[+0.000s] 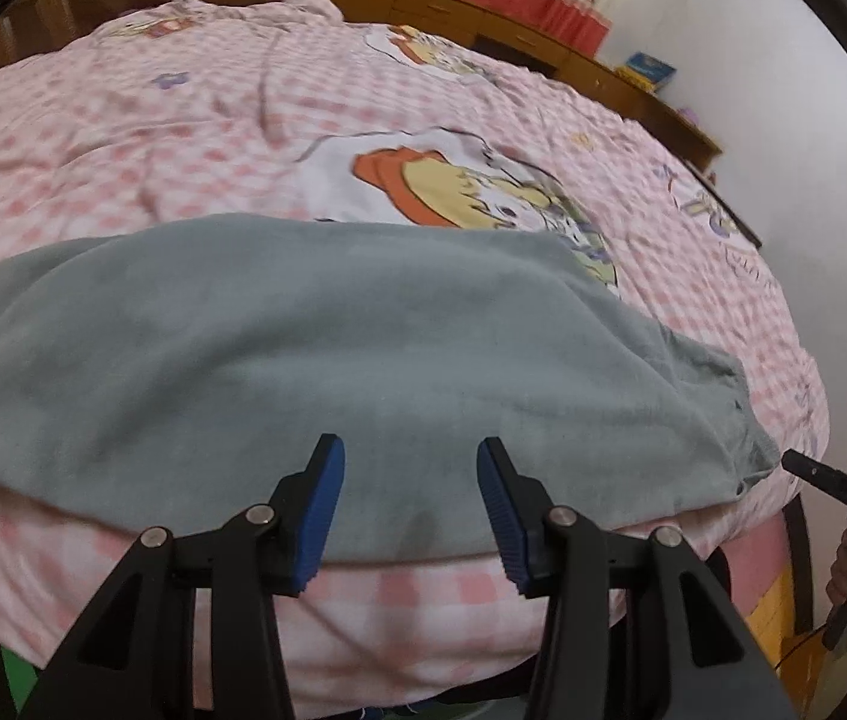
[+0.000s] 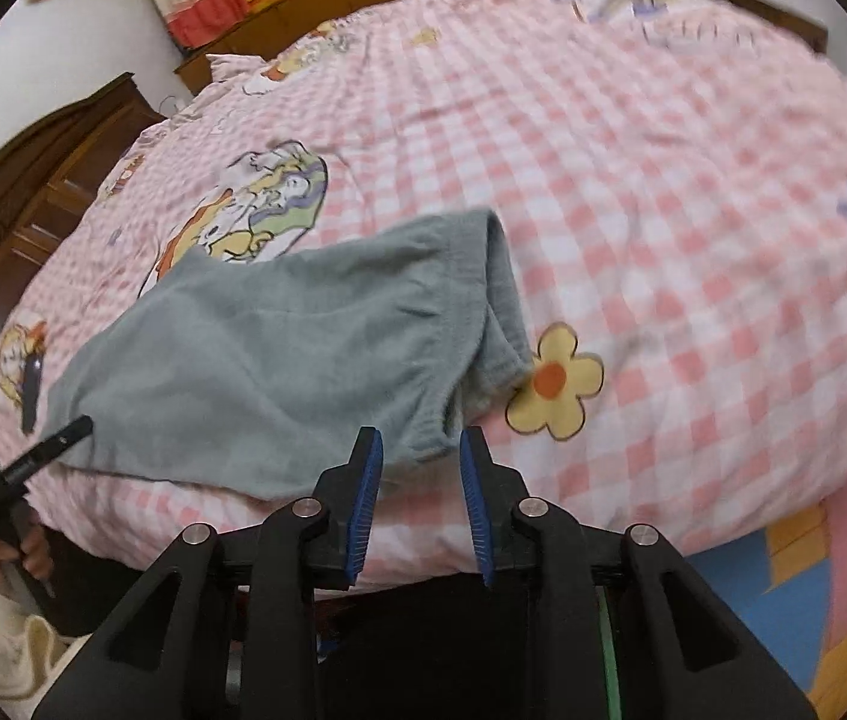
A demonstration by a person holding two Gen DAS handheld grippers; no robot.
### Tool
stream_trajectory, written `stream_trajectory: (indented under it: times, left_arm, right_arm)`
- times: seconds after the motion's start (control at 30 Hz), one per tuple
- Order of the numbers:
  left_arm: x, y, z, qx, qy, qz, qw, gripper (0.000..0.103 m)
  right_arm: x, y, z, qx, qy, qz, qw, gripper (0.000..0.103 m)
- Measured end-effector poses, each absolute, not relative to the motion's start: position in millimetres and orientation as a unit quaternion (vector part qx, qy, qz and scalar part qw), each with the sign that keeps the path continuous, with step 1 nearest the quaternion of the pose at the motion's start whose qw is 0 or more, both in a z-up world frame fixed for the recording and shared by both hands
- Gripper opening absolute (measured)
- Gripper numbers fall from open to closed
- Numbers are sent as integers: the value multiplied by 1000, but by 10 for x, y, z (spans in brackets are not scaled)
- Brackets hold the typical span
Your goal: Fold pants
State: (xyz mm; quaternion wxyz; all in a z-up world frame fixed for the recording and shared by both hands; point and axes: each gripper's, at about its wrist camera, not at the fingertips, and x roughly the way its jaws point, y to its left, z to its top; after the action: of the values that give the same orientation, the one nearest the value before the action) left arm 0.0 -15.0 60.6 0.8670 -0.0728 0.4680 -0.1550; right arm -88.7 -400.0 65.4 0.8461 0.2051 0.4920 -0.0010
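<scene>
Grey fleece pants (image 1: 327, 360) lie flat across the near edge of a bed with a pink checked cover (image 1: 183, 120). My left gripper (image 1: 410, 456) is open and empty, its blue pads just above the pants' near edge. In the right wrist view the pants (image 2: 279, 360) lie to the left, their ribbed waistband end (image 2: 501, 300) towards the middle. My right gripper (image 2: 420, 444) is open and empty, with the pants' near corner between and just beyond its pads. Each gripper shows at the edge of the other's view: the right one (image 1: 831, 480), the left one (image 2: 45, 444).
The bed cover (image 2: 663, 180) has cartoon prints and a yellow flower (image 2: 555, 381). A wooden headboard shelf (image 1: 483, 18) with red curtains runs behind. A dark wooden wardrobe (image 2: 33, 192) stands at left. Coloured floor mats (image 2: 795, 588) lie below the bed edge.
</scene>
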Motion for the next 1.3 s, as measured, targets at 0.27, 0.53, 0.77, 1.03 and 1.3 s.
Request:
stream_trajectory:
  times: [0.27, 0.53, 0.77, 1.03, 1.3]
  left_arm:
    - [-76, -837, 653, -12, 473, -214, 855, 48]
    - [-181, -1706, 746, 6, 468, -327, 821, 48]
    - [-311, -2582, 717, 40, 438, -449, 778, 54]
    - [-550, -3316, 620, 160, 353, -435, 813, 57]
    - [-249, -3177, 739, 71, 350, -405, 841, 9]
  right_arm:
    - [-730, -4130, 399, 273, 506, 37, 817, 33]
    - [-514, -4123, 477, 253, 513, 73, 817, 17]
    - [-499, -4201, 720, 238, 494, 87, 831, 16]
    - [-392, -4240, 770, 236, 495, 104, 830, 17]
    - [-246, -4516, 770, 336, 491, 103, 797, 55]
